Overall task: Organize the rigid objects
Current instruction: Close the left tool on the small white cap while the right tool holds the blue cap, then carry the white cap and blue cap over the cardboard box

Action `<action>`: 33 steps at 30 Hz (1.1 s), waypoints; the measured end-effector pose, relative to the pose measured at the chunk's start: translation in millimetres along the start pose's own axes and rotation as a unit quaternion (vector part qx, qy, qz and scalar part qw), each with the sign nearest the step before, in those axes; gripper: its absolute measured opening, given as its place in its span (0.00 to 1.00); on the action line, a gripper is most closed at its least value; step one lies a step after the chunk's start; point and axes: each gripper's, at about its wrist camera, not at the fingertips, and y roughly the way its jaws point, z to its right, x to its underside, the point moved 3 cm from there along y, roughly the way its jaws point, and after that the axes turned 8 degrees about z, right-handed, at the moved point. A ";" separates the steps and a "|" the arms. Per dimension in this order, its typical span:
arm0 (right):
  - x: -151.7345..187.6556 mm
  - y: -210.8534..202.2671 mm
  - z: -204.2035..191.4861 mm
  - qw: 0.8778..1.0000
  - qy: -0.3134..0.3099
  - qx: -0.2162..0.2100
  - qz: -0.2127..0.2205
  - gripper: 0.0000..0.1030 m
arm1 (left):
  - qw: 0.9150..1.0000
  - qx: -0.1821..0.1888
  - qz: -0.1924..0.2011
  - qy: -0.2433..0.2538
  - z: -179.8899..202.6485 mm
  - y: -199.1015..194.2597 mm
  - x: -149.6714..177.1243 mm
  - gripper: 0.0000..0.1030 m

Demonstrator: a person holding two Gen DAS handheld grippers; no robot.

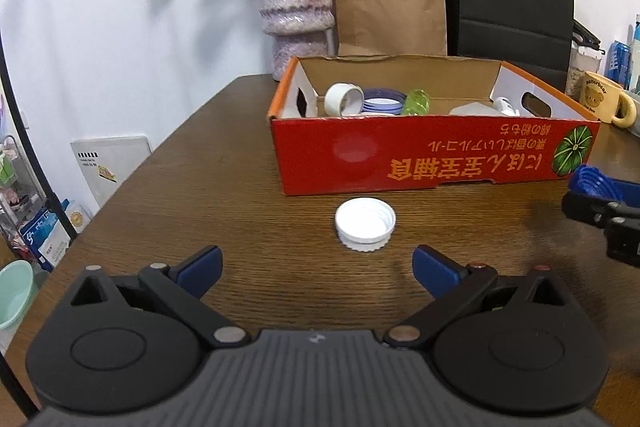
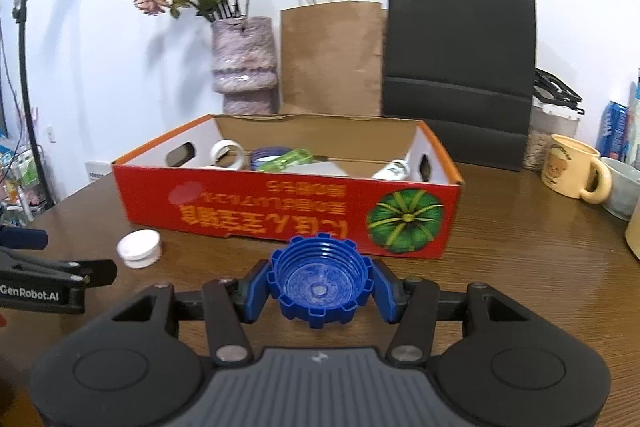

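**A:** Grippers first: right gripper (image 2: 320,287) is clamped on the blue cap (image 2: 319,283), hollow side facing the camera. Left gripper (image 1: 318,267) is spread wide, nothing in it; the white cap (image 1: 365,224) sits on the tabletop (image 1: 240,167) just ahead.

**B:** Box contents?

**A:** Red box's (image 1: 420,155) front wall hides most of them. Only the right view shows the blue cap whole; the left view cuts it off at the edge.

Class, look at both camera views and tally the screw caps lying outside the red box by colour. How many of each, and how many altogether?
White cap, open side up on the table: 1
Blue cap, gripped in the right hand-held gripper: 1
Total: 2
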 end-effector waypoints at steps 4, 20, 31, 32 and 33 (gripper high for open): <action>0.4 0.2 11.4 1.000 -0.001 0.006 0.001 0.51 | 1.000 -0.002 -0.010 0.001 6.5 11.1 -0.5 1.00; 1.6 6.5 19.2 1.000 -0.009 0.011 -0.005 0.51 | 1.000 0.009 -0.028 -0.008 19.7 43.5 -7.8 0.92; -0.1 14.4 25.4 1.000 0.000 0.022 -0.007 0.51 | 0.999 0.037 -0.024 -0.025 20.6 49.0 -14.1 0.40; -0.3 14.1 25.1 1.000 -0.001 0.022 -0.005 0.51 | 0.999 0.036 -0.020 -0.023 21.0 47.7 -14.6 0.40; -0.3 13.8 24.7 1.000 -0.003 0.023 -0.004 0.51 | 0.999 0.035 -0.017 -0.022 21.4 45.9 -15.0 0.40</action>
